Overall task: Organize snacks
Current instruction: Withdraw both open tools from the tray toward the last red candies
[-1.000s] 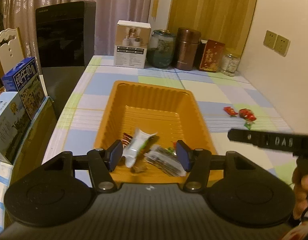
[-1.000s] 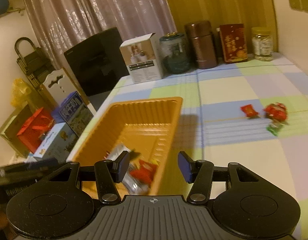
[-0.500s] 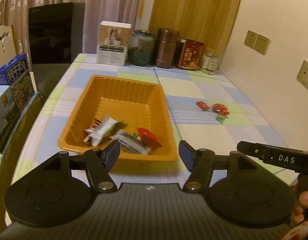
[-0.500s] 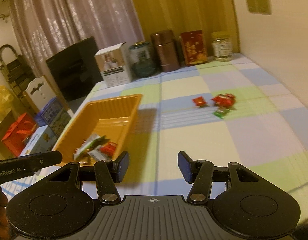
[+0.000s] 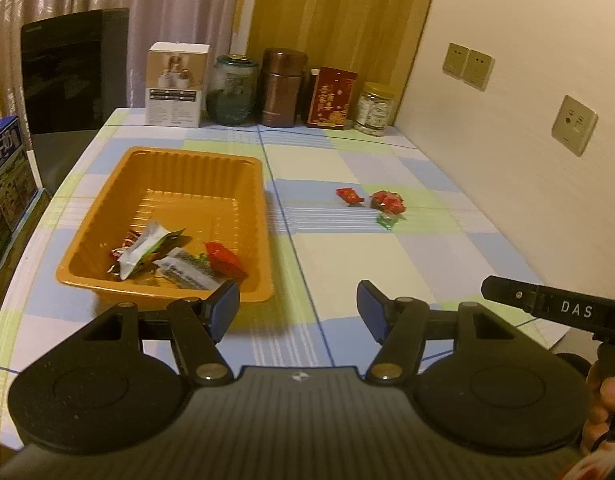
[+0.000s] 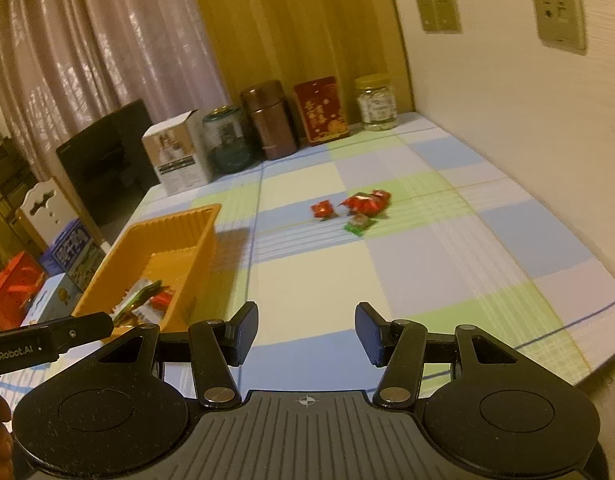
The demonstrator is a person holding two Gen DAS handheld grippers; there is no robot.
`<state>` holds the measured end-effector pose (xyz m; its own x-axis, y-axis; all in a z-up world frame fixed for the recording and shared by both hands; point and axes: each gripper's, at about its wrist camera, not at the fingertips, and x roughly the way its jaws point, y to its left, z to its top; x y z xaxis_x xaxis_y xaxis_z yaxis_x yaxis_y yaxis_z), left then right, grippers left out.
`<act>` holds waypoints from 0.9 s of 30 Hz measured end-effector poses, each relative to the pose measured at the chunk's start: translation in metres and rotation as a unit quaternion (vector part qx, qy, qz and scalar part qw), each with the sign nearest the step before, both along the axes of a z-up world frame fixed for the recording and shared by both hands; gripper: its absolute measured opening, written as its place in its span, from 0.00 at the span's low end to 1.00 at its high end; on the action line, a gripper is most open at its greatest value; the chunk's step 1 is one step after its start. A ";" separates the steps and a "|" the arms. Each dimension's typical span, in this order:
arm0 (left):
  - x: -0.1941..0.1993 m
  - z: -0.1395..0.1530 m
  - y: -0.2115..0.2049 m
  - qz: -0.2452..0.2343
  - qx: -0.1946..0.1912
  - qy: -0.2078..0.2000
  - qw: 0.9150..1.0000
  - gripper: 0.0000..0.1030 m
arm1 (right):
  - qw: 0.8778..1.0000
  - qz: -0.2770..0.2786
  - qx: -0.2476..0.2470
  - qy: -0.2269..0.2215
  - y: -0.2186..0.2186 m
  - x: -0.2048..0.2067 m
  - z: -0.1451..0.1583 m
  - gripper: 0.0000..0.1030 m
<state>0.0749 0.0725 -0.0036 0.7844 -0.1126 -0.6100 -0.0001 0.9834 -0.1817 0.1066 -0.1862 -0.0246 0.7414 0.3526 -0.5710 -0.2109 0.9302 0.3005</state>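
Because several wrappers already lie in the orange tray at lower left, we judge it the collecting place; three loose snacks wait mid-frame on the checked tablecloth. Our left gripper and right gripper both gape, empty. Wrapper labels are unreadable.

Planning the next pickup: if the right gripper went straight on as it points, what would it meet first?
Probably bare tablecloth; the right gripper, jaws open and empty, points short of the loose snacks.
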 end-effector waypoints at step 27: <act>0.060 -0.007 -0.068 -0.075 0.020 0.003 0.997 0.60 | 0.998 -0.060 -0.001 0.003 -0.064 0.029 -0.003 0.53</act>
